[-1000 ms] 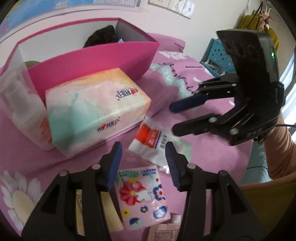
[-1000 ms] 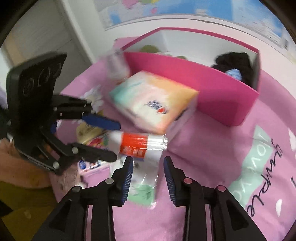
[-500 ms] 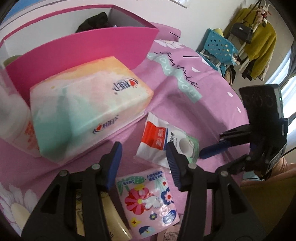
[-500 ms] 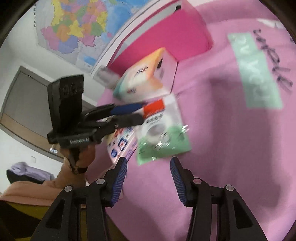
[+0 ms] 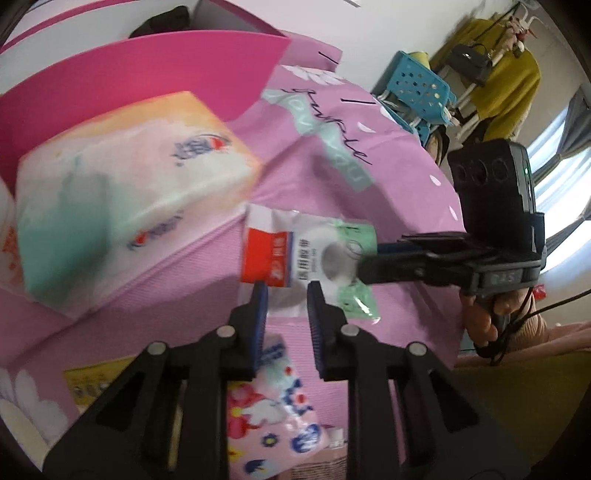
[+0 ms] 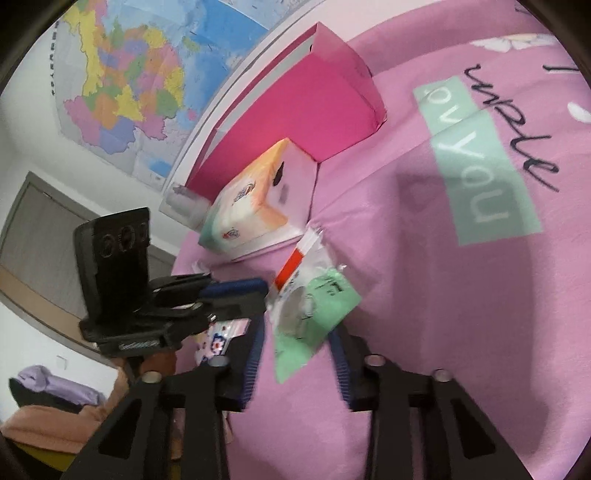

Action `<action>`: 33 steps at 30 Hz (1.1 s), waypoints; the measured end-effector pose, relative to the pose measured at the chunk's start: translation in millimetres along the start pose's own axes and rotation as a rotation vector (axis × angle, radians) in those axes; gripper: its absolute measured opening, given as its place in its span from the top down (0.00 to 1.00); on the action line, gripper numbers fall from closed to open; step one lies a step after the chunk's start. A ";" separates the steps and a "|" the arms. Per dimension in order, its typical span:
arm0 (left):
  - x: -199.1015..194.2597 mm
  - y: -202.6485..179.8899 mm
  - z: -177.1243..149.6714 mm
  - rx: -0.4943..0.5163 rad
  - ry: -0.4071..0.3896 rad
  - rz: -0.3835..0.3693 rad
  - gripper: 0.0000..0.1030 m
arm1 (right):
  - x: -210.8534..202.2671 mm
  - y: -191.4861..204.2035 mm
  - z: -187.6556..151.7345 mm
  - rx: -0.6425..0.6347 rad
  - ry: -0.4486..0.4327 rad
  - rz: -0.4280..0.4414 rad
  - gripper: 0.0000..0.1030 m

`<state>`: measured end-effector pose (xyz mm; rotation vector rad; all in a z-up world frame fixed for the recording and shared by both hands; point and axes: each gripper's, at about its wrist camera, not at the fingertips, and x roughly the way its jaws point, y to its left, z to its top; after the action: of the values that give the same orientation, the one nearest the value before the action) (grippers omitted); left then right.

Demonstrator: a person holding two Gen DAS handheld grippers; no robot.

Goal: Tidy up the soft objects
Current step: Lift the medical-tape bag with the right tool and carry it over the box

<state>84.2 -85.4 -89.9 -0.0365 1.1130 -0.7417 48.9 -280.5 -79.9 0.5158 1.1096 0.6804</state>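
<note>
A clear packet with a red and green label (image 5: pixel 295 258) lies on the pink bedspread; it also shows in the right wrist view (image 6: pixel 314 291). My left gripper (image 5: pixel 286 291) is open, its fingertips at the packet's near edge. My right gripper (image 6: pixel 297 332) is open around the packet's green end; in the left wrist view (image 5: pixel 364 260) it comes in from the right. A pastel tissue pack (image 5: pixel 122 184) lies in front of the pink storage box (image 5: pixel 140 74), also seen from the right wrist (image 6: pixel 258 199) (image 6: pixel 314 110). A floral tissue packet (image 5: pixel 269 413) lies under my left gripper.
A yellow packet (image 5: pixel 92 380) lies at lower left. A clear bottle (image 6: pixel 181 199) stands left of the tissue pack. A dark item (image 5: pixel 166 22) sits inside the box. A blue basket (image 5: pixel 417 81) and hanging clothes (image 5: pixel 506 77) are beyond the bed.
Both grippers have closed in on the labelled packet. My right gripper swung back from the right to its green end. My left gripper moved forward and narrowed its opening.
</note>
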 end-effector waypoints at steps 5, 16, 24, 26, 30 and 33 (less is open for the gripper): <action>-2.2 -13.3 -1.5 0.035 -0.021 0.030 0.77 | -8.2 11.0 2.5 -0.103 -0.034 -0.056 0.89; -14.2 3.8 9.8 0.000 -0.078 -0.004 0.53 | -24.0 38.1 6.2 -0.389 -0.038 -0.152 0.93; 9.0 4.8 25.1 0.005 -0.031 -0.034 0.53 | -13.0 27.4 9.5 -0.493 0.035 -0.224 0.93; 11.0 3.6 27.9 0.005 -0.028 -0.064 0.53 | -12.6 22.3 11.8 -0.487 0.036 -0.218 0.93; -1.6 -9.4 27.9 0.030 -0.064 -0.061 0.60 | -14.7 24.3 17.0 -0.475 0.016 -0.209 0.93; -20.8 -15.6 31.3 0.042 -0.112 -0.011 0.60 | -21.2 34.6 25.0 -0.483 -0.005 -0.185 0.93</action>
<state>96.9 -96.0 -52.8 -0.0476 0.9906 -0.7636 58.0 -273.0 -33.7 0.0017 0.9318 0.7528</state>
